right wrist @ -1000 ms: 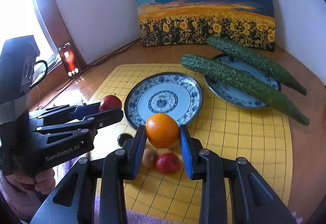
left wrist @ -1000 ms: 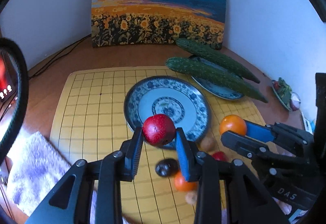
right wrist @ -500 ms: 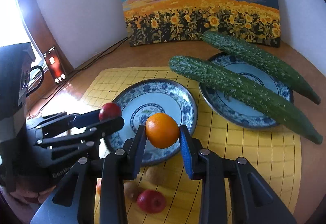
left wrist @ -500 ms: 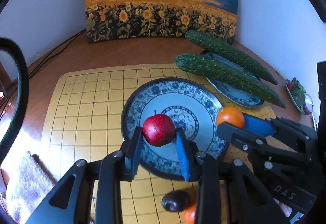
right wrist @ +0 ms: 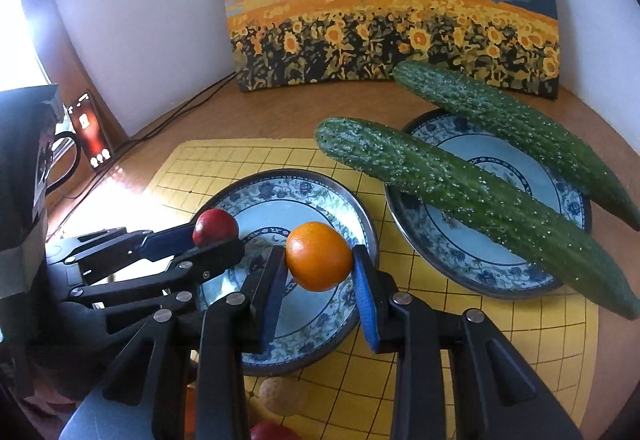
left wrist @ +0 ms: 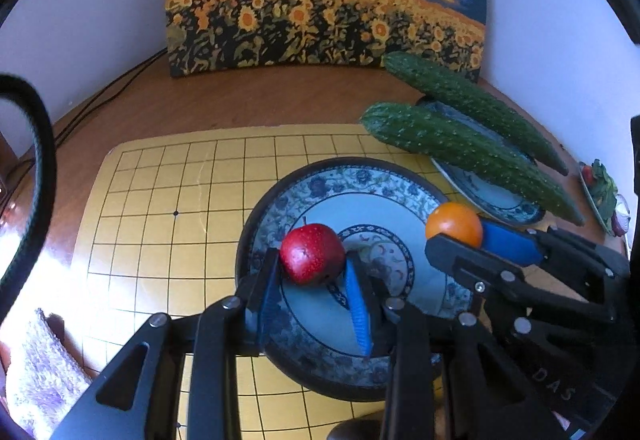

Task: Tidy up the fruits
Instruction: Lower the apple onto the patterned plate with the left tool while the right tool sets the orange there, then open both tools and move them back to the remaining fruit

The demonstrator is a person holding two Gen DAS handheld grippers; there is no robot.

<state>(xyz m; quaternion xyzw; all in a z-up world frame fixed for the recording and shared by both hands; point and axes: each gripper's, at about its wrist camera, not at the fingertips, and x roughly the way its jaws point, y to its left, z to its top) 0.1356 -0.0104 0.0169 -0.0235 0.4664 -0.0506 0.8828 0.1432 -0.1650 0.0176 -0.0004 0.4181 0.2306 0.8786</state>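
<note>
My left gripper is shut on a red apple and holds it over the blue patterned plate. My right gripper is shut on an orange over the same plate. The orange and right gripper show at the right of the left wrist view. The apple and left gripper show at the left of the right wrist view. Loose fruits lie near the plate's front edge: a tan round fruit and a red one.
A second blue plate to the right carries two long cucumbers. A yellow grid mat lies under both plates. A sunflower painting leans on the back wall. A purple cloth lies front left.
Both grippers have moved forward with their fruits, from the mat's front area to over the blue plate. The loose fruits have dropped towards the bottom edge of both views.
</note>
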